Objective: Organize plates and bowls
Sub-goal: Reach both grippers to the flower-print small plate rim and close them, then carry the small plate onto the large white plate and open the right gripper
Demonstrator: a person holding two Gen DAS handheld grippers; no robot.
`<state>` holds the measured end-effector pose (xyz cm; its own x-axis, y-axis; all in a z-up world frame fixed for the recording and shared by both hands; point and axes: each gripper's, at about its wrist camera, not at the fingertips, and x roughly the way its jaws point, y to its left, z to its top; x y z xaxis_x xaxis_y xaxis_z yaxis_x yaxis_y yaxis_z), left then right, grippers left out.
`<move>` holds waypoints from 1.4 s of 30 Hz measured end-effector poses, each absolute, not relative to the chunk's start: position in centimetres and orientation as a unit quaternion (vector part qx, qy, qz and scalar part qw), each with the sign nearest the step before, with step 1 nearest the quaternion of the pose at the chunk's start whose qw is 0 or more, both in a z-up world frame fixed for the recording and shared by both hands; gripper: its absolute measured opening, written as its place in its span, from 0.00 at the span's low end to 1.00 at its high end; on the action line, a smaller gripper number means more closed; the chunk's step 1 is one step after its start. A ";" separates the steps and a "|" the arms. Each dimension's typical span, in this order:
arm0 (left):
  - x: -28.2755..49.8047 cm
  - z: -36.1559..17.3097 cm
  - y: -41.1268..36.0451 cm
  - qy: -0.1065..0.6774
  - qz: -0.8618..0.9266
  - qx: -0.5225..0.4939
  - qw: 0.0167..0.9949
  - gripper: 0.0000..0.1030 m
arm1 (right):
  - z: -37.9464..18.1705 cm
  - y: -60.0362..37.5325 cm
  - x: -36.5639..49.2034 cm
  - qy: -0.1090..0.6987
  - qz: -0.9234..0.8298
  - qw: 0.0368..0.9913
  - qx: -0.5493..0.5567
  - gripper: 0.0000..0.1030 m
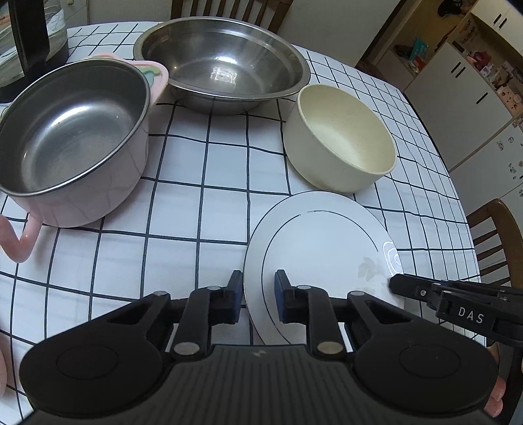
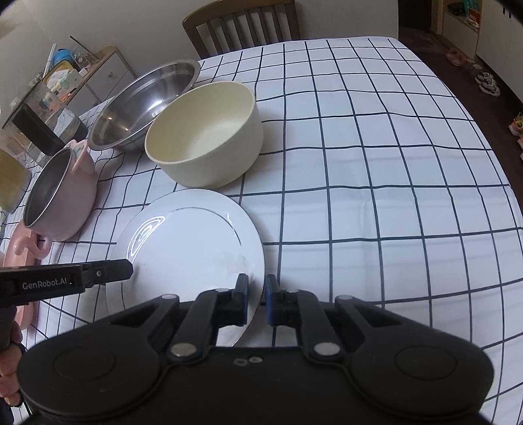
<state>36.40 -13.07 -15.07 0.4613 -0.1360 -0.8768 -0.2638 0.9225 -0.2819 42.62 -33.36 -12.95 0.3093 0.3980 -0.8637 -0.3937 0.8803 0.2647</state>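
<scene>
A white plate (image 1: 320,248) (image 2: 189,248) with a thin dark ring lies on the checked tablecloth. My left gripper (image 1: 258,287) has the plate's near left rim between its fingers and is shut on it; its tip (image 2: 109,271) shows in the right wrist view. My right gripper (image 2: 255,287) is shut on the plate's right rim, and its tip (image 1: 397,284) shows in the left wrist view. Behind the plate stands a cream bowl (image 1: 343,140) (image 2: 206,137). Further back sits a wide steel bowl (image 1: 222,62) (image 2: 147,101). Both bowls are empty.
A pink pot (image 1: 72,130) (image 2: 62,196) with a steel inside stands left of the plate. A dark kettle (image 1: 29,42) is at the back left. Wooden chairs (image 2: 242,26) (image 1: 497,235) stand at the table's far and right sides. Bare tablecloth (image 2: 376,163) stretches to the right.
</scene>
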 end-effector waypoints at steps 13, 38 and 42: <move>33.7 -13.2 -13.7 0.503 0.034 -0.191 0.843 0.18 | -11.0 -33.6 40.1 0.509 0.251 0.823 -0.022 0.07; 20.5 -7.2 -11.6 0.491 -0.016 -0.191 0.850 0.18 | -4.9 -33.4 27.6 0.508 0.231 0.830 0.018 0.07; 18.4 -6.8 -10.2 0.493 -0.022 -0.187 0.849 0.18 | -4.5 -32.2 25.3 0.508 0.230 0.830 0.019 0.07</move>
